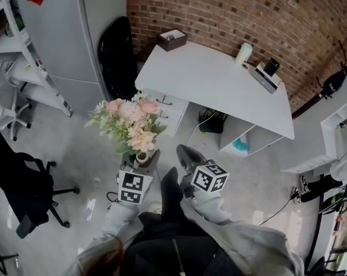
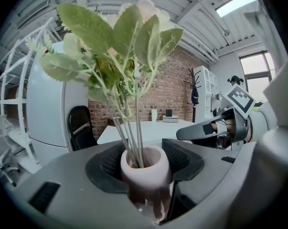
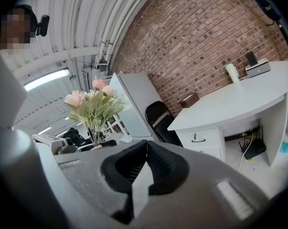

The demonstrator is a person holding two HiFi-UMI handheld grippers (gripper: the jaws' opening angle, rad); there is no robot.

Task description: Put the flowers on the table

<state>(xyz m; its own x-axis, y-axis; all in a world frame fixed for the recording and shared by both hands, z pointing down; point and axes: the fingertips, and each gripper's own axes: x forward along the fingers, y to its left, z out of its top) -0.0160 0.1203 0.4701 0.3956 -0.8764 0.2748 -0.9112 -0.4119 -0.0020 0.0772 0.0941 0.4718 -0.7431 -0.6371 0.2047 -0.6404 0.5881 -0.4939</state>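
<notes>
The left gripper, nearest, pinches the pale vase holding the flowers. The right gripper, just to its right, is pressed together on nothing. Carrying to the white table, far and right, probably calls for a level, steady hold, then setting down on a bare spot away from the edge. The vase sits between the left jaws, its stems rising upright above them.

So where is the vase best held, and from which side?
The vase's round body just under the rim, from the side, as the left gripper has it, jaws on either flank. Stems fill the mouth and blooms spread above, so the top is blocked.
</notes>
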